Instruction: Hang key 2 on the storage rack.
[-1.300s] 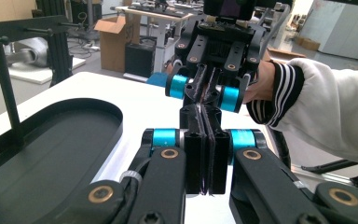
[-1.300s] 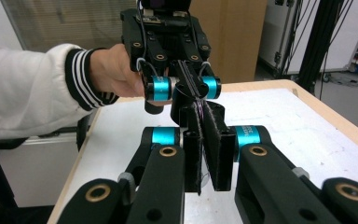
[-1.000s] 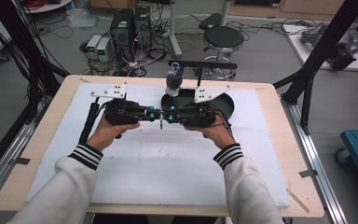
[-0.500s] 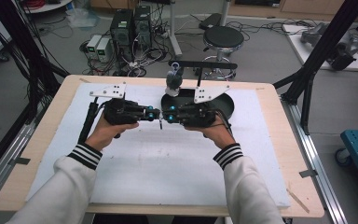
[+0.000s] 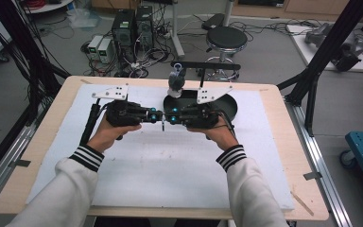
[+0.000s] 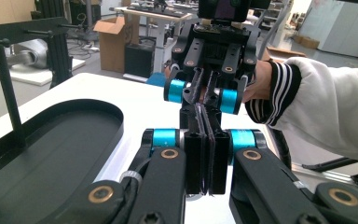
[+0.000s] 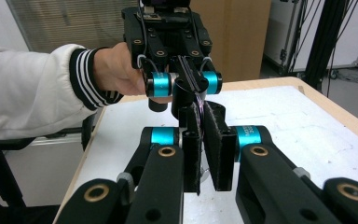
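Over the white foam mat [image 5: 160, 175] my two grippers meet tip to tip, each held in a hand with a striped cuff. The left gripper [image 5: 158, 116] [image 6: 204, 121] has its jaws pressed flat together, with a thin dark strand [image 5: 163, 125] caught between the pads. That strand [image 7: 200, 106] runs on into the right gripper [image 5: 169, 117] [image 7: 204, 116], whose jaws have just been closing and now stand nearly together around it. A short end of the strand hangs below the tips. Each gripper view has the other gripper straight ahead: the right gripper [image 6: 205, 91], the left gripper [image 7: 186, 77].
A shallow black oval tray [image 5: 228, 107] [image 6: 51, 140] lies on the mat just behind the right gripper. A grey object on a black stand [image 5: 176, 80] rises at the table's far edge. Bare mat stretches in front of the hands. Black frame posts [image 5: 312, 90] flank the table.
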`<act>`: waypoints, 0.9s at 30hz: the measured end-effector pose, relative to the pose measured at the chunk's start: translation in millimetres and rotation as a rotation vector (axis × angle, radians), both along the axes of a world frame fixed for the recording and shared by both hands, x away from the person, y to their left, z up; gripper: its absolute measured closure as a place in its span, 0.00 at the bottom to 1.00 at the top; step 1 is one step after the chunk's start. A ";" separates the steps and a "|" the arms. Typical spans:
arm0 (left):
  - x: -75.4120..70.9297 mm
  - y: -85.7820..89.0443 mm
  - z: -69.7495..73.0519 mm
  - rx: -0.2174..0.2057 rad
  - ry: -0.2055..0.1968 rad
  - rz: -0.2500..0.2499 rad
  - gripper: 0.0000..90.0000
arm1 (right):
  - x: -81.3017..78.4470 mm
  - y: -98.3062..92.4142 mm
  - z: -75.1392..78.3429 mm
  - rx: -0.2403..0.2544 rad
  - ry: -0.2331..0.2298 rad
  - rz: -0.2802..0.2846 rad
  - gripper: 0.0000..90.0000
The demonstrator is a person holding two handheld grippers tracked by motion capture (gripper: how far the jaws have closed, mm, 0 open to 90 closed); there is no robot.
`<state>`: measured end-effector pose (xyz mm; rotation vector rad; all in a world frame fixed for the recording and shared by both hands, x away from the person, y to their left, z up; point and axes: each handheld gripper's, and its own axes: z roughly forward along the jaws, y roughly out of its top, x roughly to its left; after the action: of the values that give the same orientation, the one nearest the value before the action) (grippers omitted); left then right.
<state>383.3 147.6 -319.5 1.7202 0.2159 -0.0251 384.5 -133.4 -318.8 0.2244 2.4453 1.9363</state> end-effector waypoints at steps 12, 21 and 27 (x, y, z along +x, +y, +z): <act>0.4 -0.3 -0.5 -0.003 -0.009 0.000 0.95 | 0.4 -0.8 1.6 -0.013 0.030 0.013 0.98; 0.7 3.1 0.9 0.008 -0.002 0.086 0.41 | 0.0 -5.1 4.1 -0.036 0.000 -0.046 0.99; -5.3 9.6 -5.5 -0.036 -0.074 0.115 0.13 | -1.0 -15.9 8.7 -0.041 -0.019 -0.093 0.98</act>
<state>377.9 157.2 -324.9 1.6671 0.2579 0.1188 383.5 -149.3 -310.2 0.3112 2.4140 1.8419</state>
